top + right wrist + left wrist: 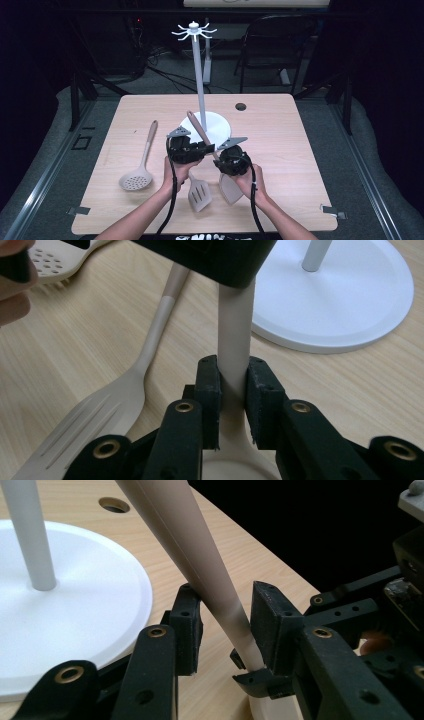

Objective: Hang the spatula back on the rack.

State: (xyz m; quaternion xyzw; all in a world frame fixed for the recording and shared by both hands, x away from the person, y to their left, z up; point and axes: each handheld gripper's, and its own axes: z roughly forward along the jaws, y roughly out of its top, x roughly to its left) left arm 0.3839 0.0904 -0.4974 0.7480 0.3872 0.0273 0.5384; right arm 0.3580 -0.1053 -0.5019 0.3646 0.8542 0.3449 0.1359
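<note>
I have the beige spatula [222, 172] lifted off the table [280, 150], handle angled up toward the white rack's [200, 75] pole, blade low near me. My right gripper [233, 390] pinches its handle firmly. My left gripper [225, 625] straddles the handle higher up, jaws spread. A slotted turner [199, 194] and skimmer [136, 177] lie alongside.

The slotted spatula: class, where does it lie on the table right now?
In the high view the slotted spatula lies flat near the table's front edge, below the left gripper, right of the skimmer.
</note>
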